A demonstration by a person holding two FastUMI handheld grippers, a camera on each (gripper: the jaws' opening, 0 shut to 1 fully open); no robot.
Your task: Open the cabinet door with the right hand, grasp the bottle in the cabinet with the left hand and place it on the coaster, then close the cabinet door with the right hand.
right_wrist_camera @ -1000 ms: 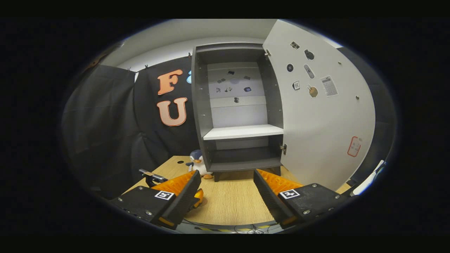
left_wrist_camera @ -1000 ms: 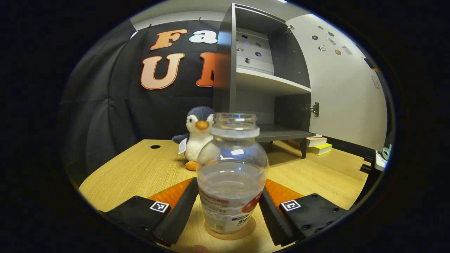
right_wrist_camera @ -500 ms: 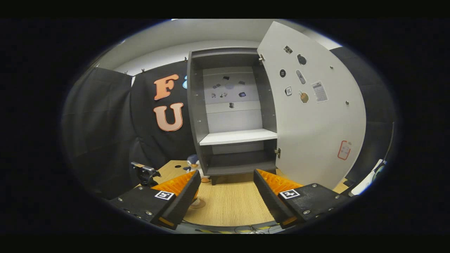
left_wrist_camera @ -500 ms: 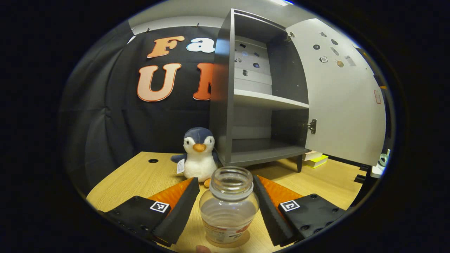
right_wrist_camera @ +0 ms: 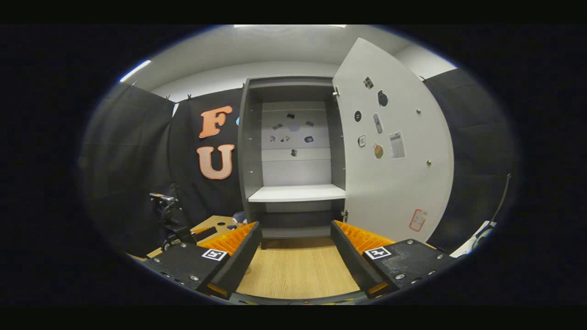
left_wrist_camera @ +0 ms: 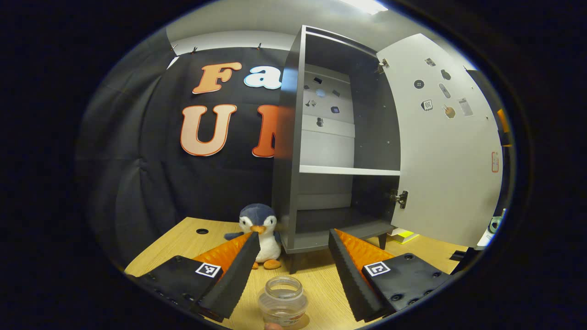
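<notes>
A clear, uncapped bottle [left_wrist_camera: 281, 303] stands upright on the wooden table [left_wrist_camera: 316, 279] at the bottom of the left gripper view, its base cut off by the view's edge. My left gripper [left_wrist_camera: 292, 234] is open, above and behind the bottle, touching nothing. The dark grey cabinet [left_wrist_camera: 289, 151] stands beyond with its white door [left_wrist_camera: 445, 151] swung wide to the right. In the right gripper view my right gripper [right_wrist_camera: 295, 224] is open and holds nothing, facing the cabinet [right_wrist_camera: 251, 156] and its door [right_wrist_camera: 394, 160] from a distance.
A plush penguin [left_wrist_camera: 260, 231] sits left of the cabinet's foot. Books [left_wrist_camera: 403, 236] lie under the door. The white shelf [right_wrist_camera: 297, 193] is bare. A dark device [right_wrist_camera: 167, 215] stands at the table's left in the right gripper view.
My left gripper has drawn back and up from the bottle, which stays standing. My right gripper has backed away from the cabinet. The door stays wide.
</notes>
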